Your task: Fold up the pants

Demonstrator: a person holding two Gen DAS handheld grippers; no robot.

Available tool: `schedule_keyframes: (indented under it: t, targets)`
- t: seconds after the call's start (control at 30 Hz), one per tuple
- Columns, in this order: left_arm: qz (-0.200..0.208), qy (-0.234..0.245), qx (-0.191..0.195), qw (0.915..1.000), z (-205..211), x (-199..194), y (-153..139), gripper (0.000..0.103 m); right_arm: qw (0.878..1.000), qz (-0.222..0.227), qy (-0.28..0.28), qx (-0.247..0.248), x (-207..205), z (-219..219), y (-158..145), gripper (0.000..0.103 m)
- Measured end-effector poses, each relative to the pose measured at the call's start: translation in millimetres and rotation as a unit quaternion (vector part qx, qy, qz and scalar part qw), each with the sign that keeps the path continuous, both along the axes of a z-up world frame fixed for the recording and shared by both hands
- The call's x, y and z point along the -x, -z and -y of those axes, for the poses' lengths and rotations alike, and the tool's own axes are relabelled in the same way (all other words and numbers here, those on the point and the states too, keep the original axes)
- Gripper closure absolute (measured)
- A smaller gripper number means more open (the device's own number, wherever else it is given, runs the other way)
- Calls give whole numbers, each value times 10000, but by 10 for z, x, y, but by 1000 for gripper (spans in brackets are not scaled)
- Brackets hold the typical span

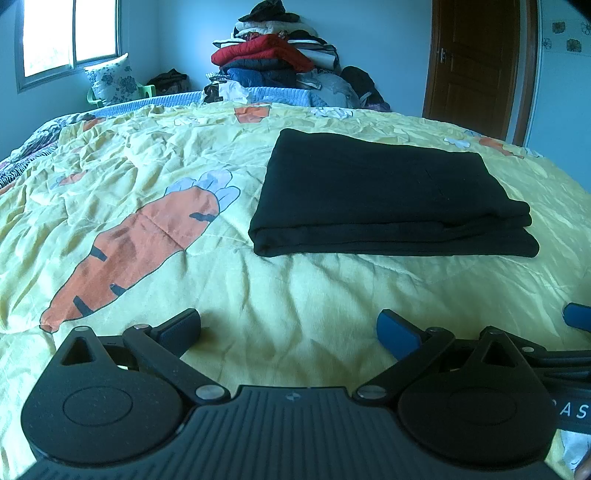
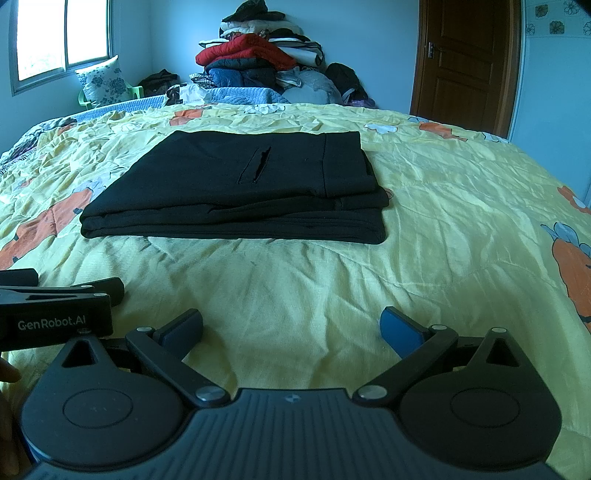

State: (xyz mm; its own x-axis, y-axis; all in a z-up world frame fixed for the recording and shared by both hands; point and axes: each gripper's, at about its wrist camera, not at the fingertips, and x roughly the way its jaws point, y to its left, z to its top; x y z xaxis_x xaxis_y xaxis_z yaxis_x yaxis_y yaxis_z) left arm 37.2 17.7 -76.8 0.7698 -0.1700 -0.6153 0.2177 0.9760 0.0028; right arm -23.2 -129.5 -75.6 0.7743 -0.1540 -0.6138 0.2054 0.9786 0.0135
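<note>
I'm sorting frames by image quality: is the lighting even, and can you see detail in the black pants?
Left wrist view: window blown out, pants nearly featureless black, bed bowed by fisheye. Right wrist view: pants show a pocket slit and layered edges; bluish cast in both.

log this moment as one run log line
pants: folded stack on bedspread | left tool: open, empty, short of pants | right tool: open, empty

Black pants lie folded into a flat stack on our yellow carrot-print quilt, at twelve o'clock from our right gripper, its jaws spread wide and empty. Our left gripper sits at nine o'clock.
</note>
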Motion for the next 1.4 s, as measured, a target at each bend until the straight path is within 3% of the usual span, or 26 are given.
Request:
schedule_keyframes:
  t: [1.4]
  targets:
    - [-14,41,14,10000,-35,56,5,0,9999,-2,161,17,24,-2,7,0]
